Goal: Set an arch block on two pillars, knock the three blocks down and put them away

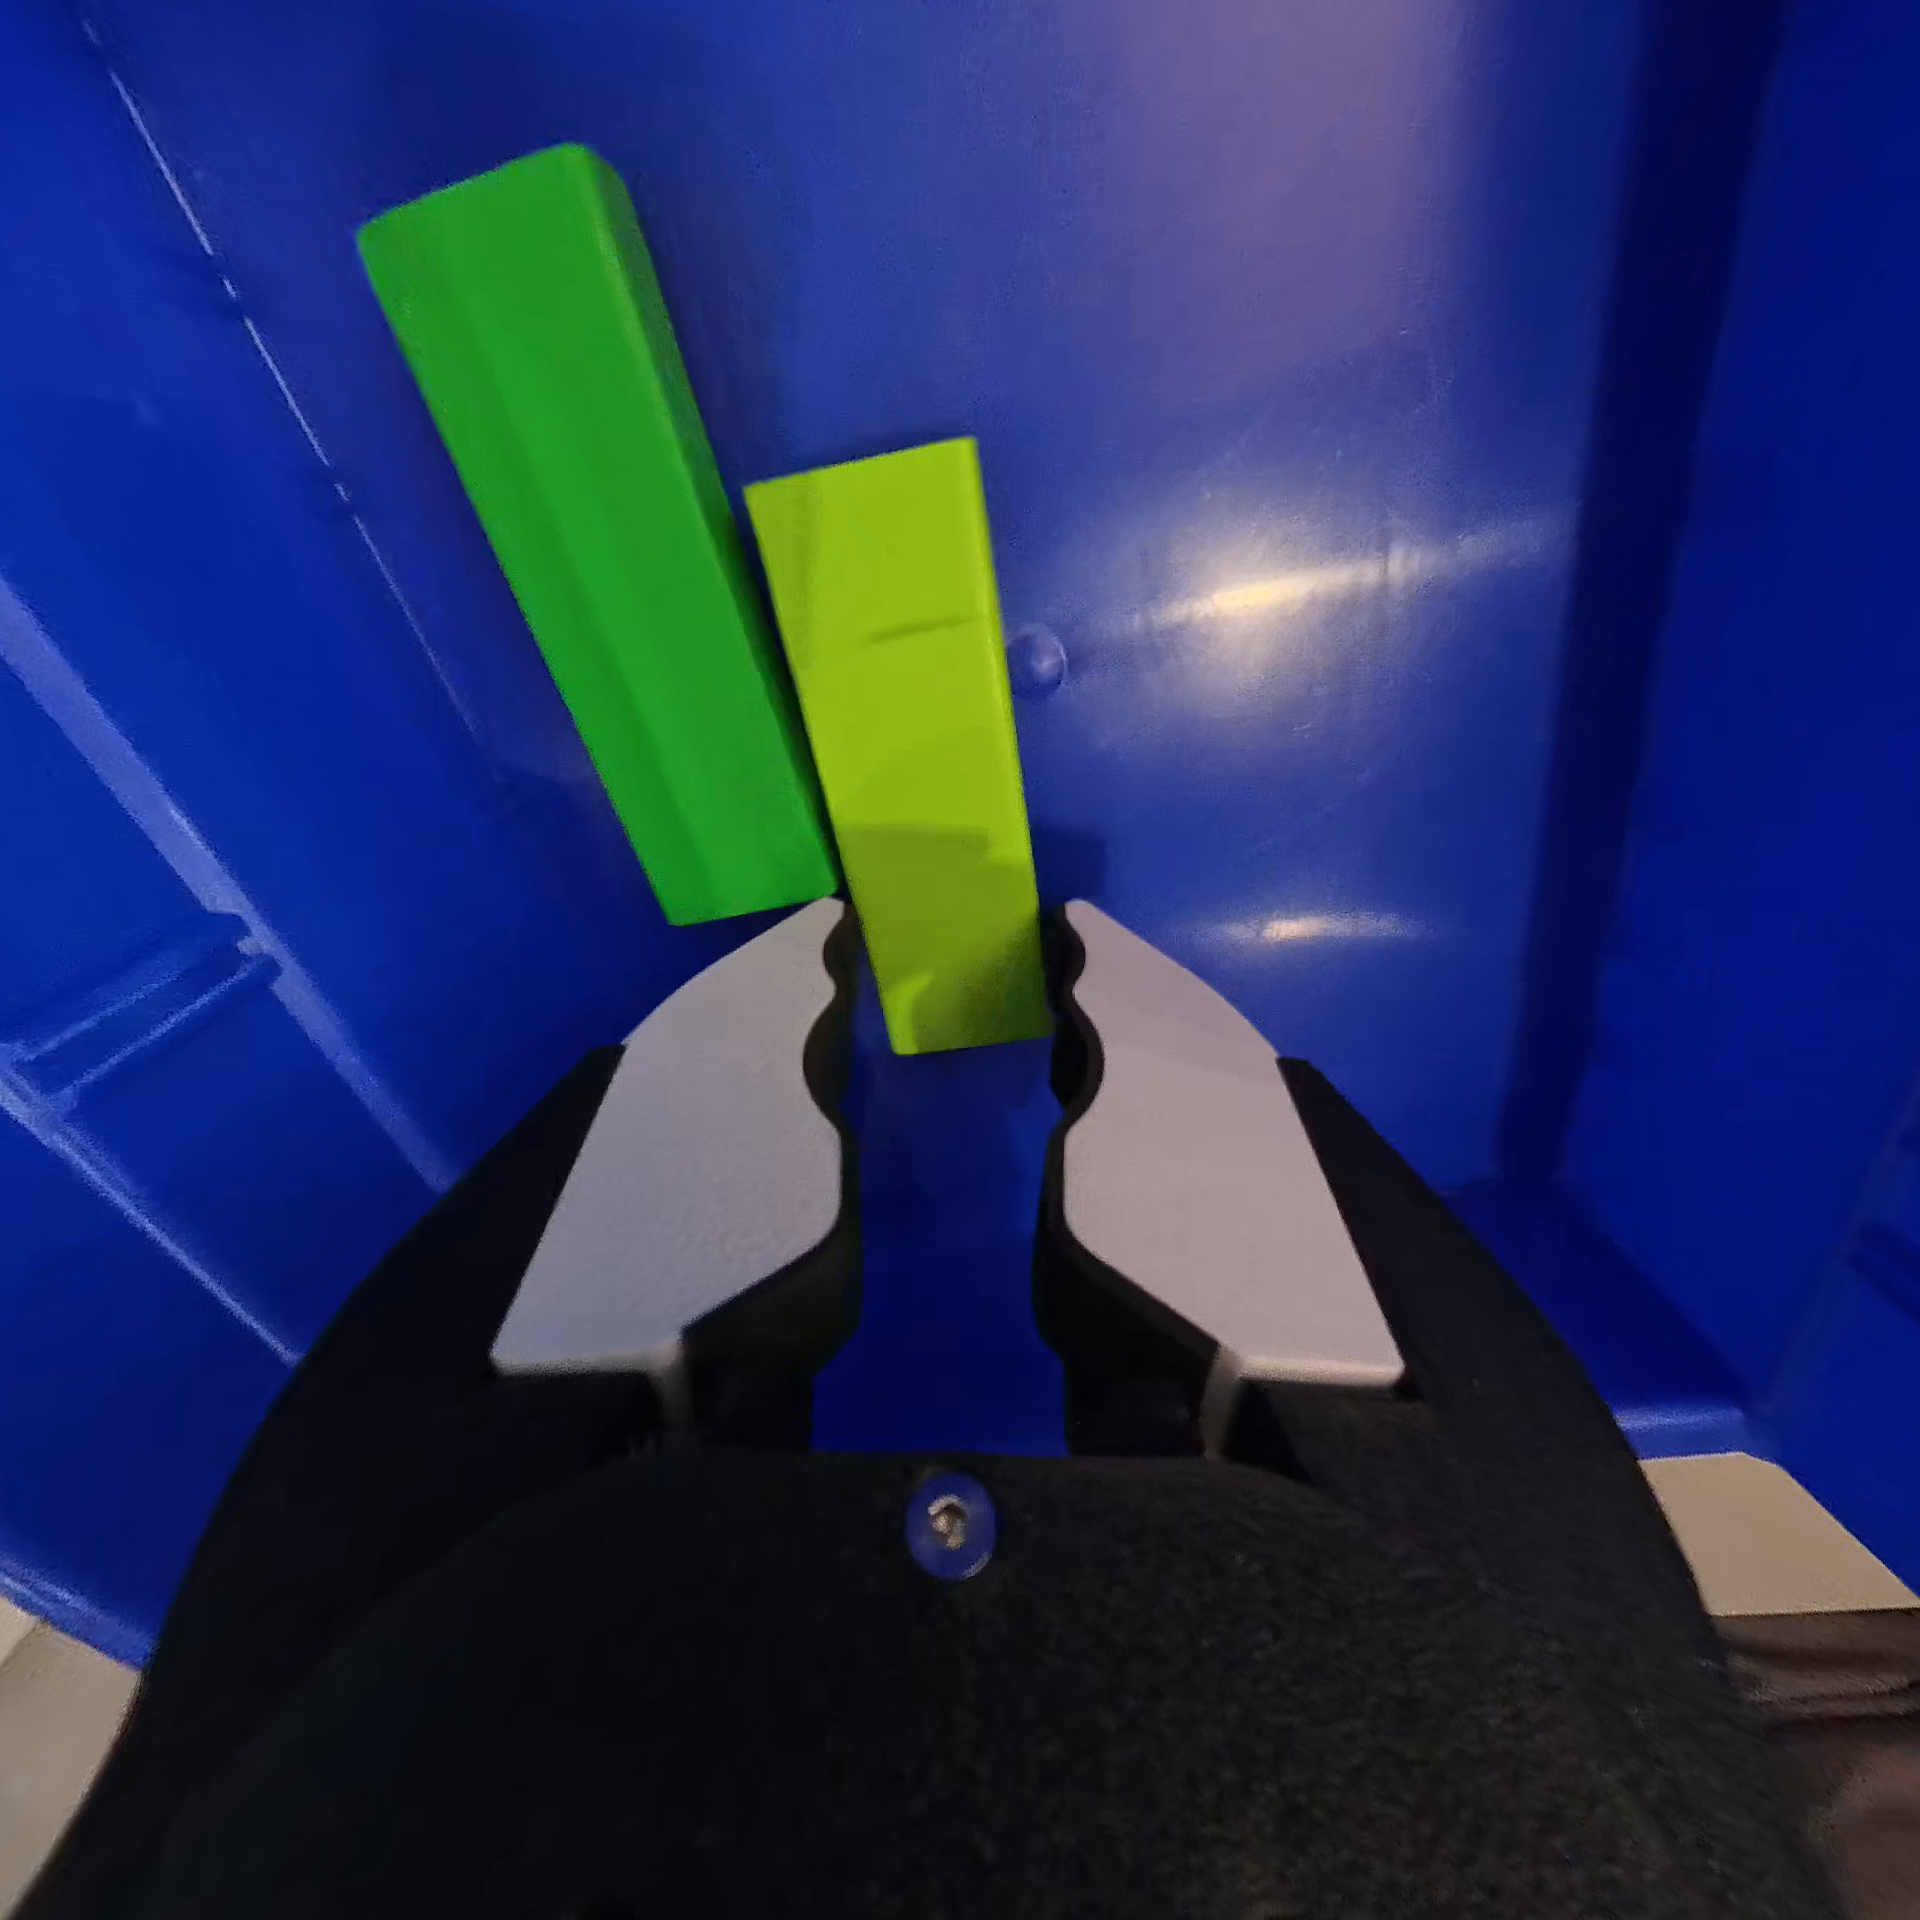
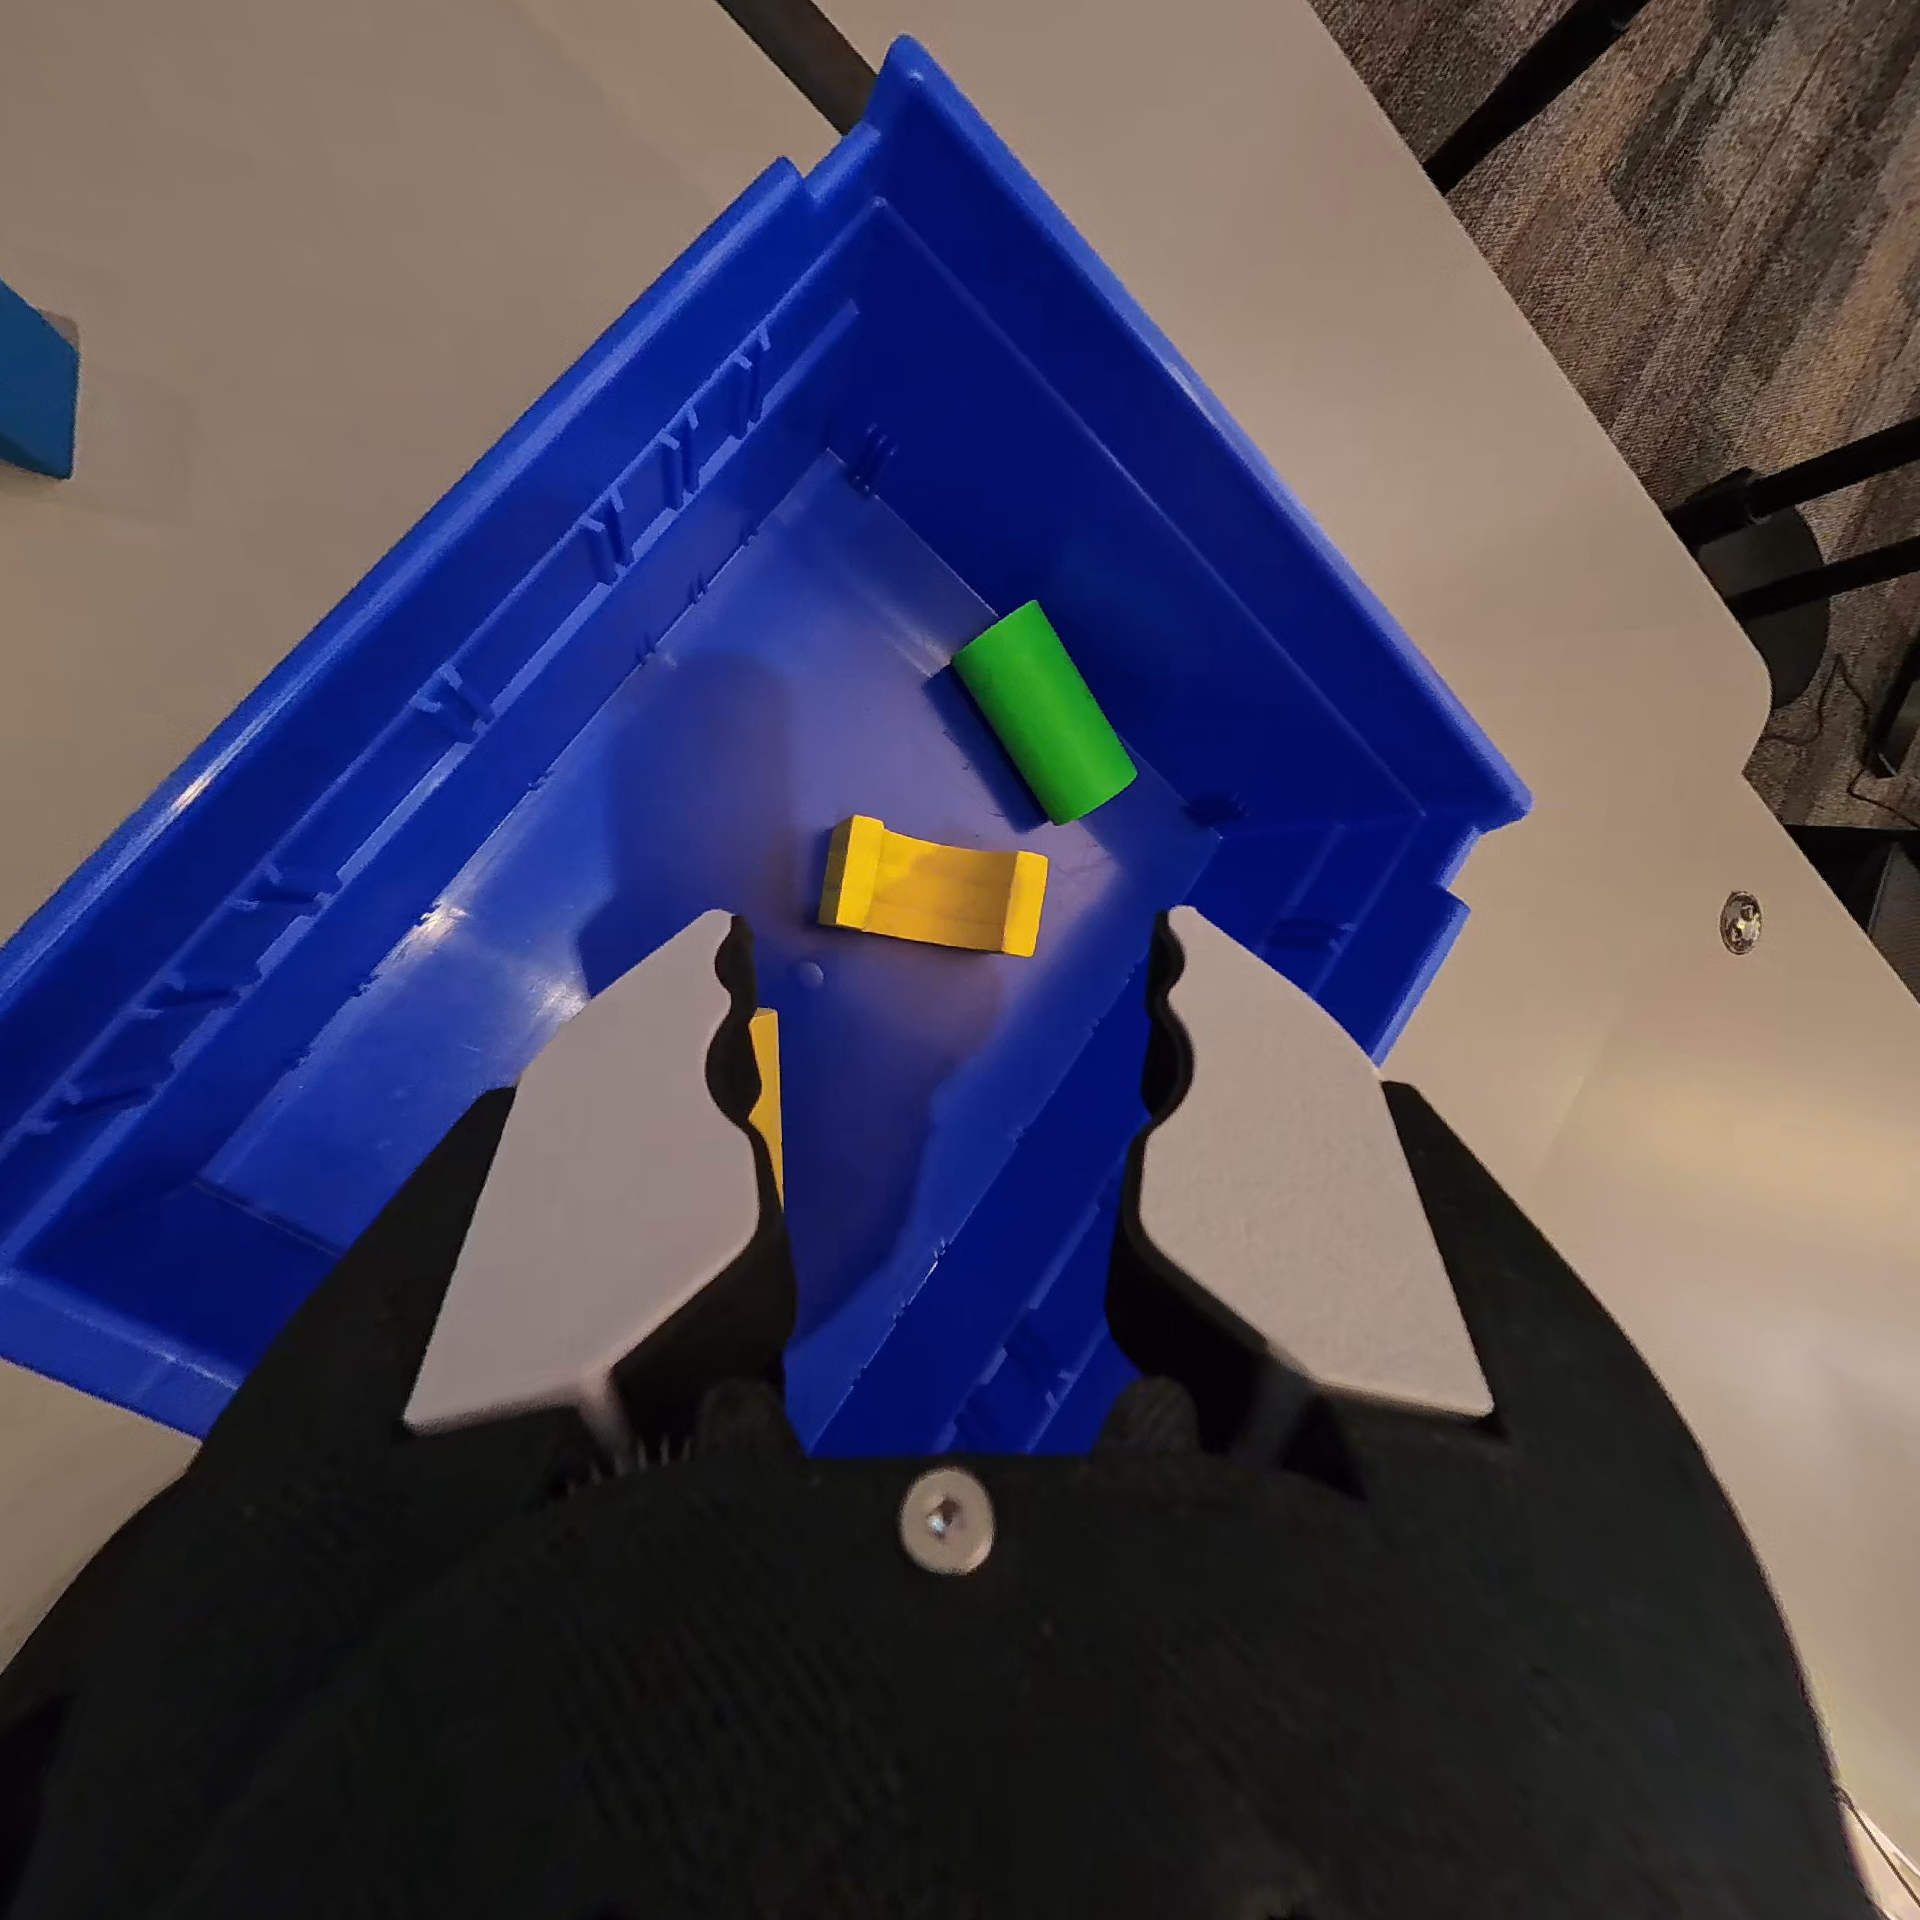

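Observation:
In the left wrist view, my left gripper [image 1: 951, 925] reaches into a blue bin [image 1: 1351, 416] and is shut on the near end of a lime green block [image 1: 904, 707]. A longer, darker green block [image 1: 582, 540] lies just left of it, touching it. In the right wrist view, my right gripper [image 2: 951, 916] is open and empty above a blue bin [image 2: 1143, 364]. On that bin's floor lie a yellow arch block [image 2: 935, 888], a green cylinder [image 2: 1042, 712] against the far wall, and a yellow block [image 2: 767, 1091] mostly hidden behind my left finger.
The bin in the right wrist view stands on a pale table [image 2: 312, 260]. A blue object [image 2: 31, 384] shows at the left edge. The table's rounded edge, carpet and dark chair legs [image 2: 1766, 499] are at the upper right. Tip to tip, the grippers are about 65 cm apart. My right gripper's tips are some 11 cm from the green cylinder [image 2: 1042, 712].

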{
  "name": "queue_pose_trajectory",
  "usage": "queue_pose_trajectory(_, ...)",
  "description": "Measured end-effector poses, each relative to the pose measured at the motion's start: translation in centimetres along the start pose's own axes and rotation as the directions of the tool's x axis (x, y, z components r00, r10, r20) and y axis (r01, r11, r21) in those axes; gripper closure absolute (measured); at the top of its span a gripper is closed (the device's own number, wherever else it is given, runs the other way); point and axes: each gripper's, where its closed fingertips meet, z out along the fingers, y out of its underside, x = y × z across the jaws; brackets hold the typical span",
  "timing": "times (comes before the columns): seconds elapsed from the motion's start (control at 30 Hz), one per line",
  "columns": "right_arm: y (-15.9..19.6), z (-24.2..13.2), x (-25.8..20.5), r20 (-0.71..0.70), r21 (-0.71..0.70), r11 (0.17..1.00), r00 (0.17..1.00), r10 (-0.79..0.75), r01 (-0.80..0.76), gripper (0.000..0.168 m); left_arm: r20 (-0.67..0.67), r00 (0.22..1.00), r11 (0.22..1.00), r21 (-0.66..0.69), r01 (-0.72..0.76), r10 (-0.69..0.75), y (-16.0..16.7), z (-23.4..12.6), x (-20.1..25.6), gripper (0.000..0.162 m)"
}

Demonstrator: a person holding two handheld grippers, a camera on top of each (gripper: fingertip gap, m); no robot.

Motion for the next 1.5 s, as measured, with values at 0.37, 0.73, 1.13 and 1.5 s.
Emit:
queue_pose_trajectory(0.37,-2.6,-2.4,0.0,-0.017,0.117,0.992,0.998,0.056,-0.053,0.095,-0.035,0.991,0.950,0.292,-0.114,0.130,-0.8,-5.7,1.9,0.129)
queue_pose_trajectory(0.73,-17.2,-11.0,-15.4,0.637,0.520,0.748,0.771,-0.017,-0.413,0.095,0.047,0.904,0.617,0.715,-0.327,0.425,-2.5,-20.4,13.7,0.130)
queue_pose_trajectory(1.13,-20.7,-13.4,-28.5,0.973,0.229,0.655,0.185,-0.137,-0.720,0.143,0.141,0.769,0.353,0.827,-0.438,0.624,-3.4,-22.2,27.3,0.130)
queue_pose_trajectory(1.5,-19.6,1.0,-26.8,0.521,0.517,0.793,0.853,0.006,-0.322,0.152,0.243,0.963,0.696,0.672,-0.254,0.116,-4.0,-16.3,7.0,0.117)
